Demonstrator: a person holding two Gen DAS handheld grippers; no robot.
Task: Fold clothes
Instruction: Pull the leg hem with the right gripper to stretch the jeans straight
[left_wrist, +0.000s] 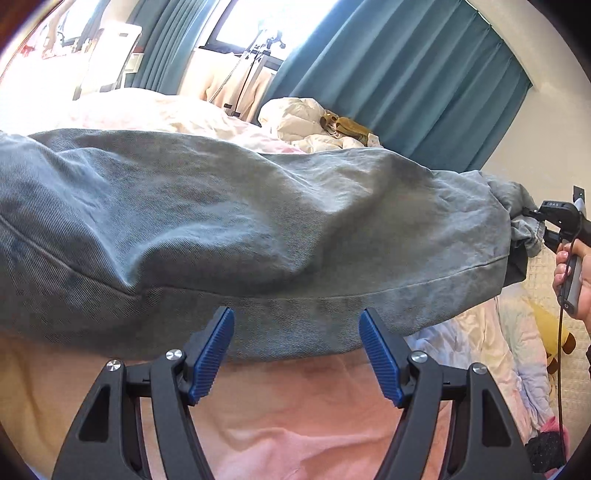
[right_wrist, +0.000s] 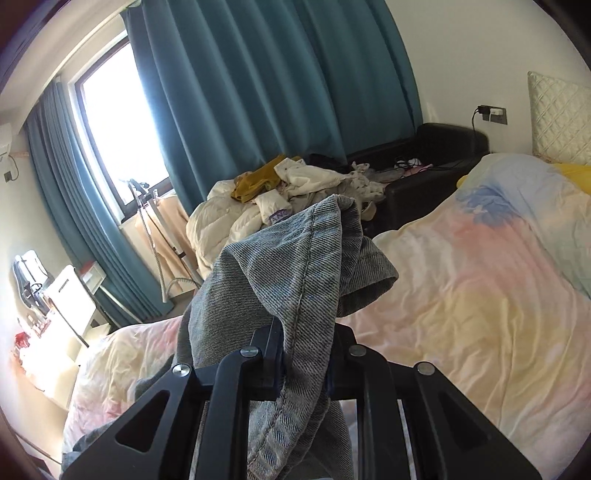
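Note:
A pair of grey-blue jeans (left_wrist: 236, 225) stretches across the left wrist view, lifted above the pastel bed sheet (left_wrist: 288, 424). My left gripper (left_wrist: 297, 328) stands open just below the denim's lower edge, its blue pads (left_wrist: 218, 354) apart with nothing pressed between them. At the far right of that view my right gripper (left_wrist: 532, 218), held by a hand (left_wrist: 569, 273), pinches the bunched end of the jeans. In the right wrist view my right gripper (right_wrist: 304, 365) is shut on a thick fold of the jeans (right_wrist: 295, 266), which rises in front of the camera.
A heap of white and mustard clothes (right_wrist: 266, 199) lies on the far side of the bed (right_wrist: 480, 280). Teal curtains (right_wrist: 258, 92) and a bright window are behind. A black sofa (right_wrist: 436, 158) stands by the wall, a quilted headboard cushion (right_wrist: 557, 118) at right.

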